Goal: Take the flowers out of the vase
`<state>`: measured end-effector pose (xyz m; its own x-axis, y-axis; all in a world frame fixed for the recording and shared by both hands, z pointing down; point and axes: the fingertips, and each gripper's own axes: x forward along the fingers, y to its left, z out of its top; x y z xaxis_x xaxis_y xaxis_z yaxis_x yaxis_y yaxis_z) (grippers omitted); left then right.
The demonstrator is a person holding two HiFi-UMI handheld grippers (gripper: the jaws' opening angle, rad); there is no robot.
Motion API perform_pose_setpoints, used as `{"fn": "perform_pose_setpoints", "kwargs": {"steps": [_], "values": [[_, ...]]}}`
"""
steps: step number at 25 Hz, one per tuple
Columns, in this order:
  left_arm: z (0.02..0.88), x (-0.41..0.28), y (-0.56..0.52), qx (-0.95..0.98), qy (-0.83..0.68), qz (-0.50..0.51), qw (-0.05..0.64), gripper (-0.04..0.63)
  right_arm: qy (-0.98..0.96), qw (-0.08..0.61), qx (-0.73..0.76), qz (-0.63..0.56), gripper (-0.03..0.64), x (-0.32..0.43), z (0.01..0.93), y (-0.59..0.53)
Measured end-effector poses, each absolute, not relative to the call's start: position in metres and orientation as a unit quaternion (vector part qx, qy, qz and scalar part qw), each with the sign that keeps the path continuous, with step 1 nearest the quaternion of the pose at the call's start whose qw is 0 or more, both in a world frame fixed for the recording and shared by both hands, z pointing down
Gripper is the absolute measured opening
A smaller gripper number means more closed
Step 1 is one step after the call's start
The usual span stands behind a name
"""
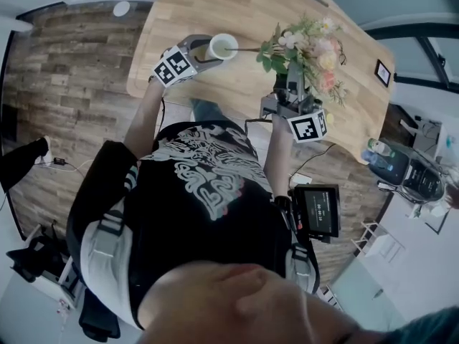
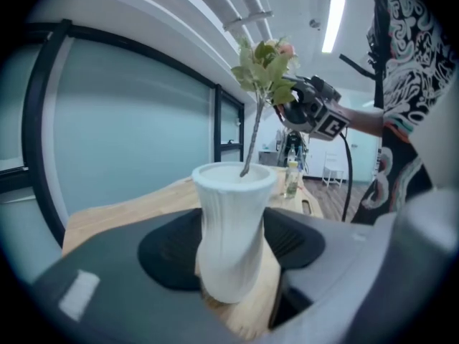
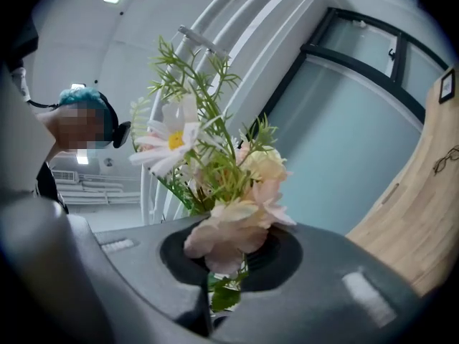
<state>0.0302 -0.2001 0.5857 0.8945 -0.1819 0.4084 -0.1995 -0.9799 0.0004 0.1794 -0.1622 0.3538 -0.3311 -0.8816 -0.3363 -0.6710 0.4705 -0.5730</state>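
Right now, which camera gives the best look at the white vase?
The left gripper view: the white vase stands whole between the jaws, rim to base. The head view shows mostly its rim from above; the right gripper view shows just flowers, no vase.

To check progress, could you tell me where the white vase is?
Head view, left of the flowers: the white vase is over the table, gripped by the left gripper, a stem tip in its mouth.
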Motion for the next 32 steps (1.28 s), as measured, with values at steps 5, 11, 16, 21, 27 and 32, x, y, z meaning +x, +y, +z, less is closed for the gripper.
{"fn": "perform_pose_setpoints", "kwargs": {"steps": [5,11,16,21,27,32], "values": [[0.591,0.025,-0.209,0.972,-0.11,0.207,0.023,0.267,0.789,0.33,-0.486,-0.177,0.043,0.191,0.36,-0.162],[0.586,0.019,-0.222,0.972,-0.123,0.201,0.017,0.267,0.771,0.374,-0.473,-0.207,0.044,0.199,0.366,-0.163],[0.584,0.015,-0.229,0.97,-0.137,0.2,0.018,0.267,0.763,0.383,-0.47,-0.222,0.044,0.203,0.373,-0.162],[0.58,0.015,-0.236,0.969,-0.145,0.198,0.018,0.267,0.759,0.382,-0.468,-0.242,0.043,0.2,0.387,-0.162],[0.578,0.02,-0.243,0.97,-0.146,0.191,0.017,0.267,0.756,0.37,-0.465,-0.274,0.044,0.193,0.414,-0.169],[0.575,0.016,-0.24,0.971,-0.146,0.19,0.012,0.267,0.75,0.354,-0.469,-0.302,0.044,0.183,0.441,-0.169]]}}
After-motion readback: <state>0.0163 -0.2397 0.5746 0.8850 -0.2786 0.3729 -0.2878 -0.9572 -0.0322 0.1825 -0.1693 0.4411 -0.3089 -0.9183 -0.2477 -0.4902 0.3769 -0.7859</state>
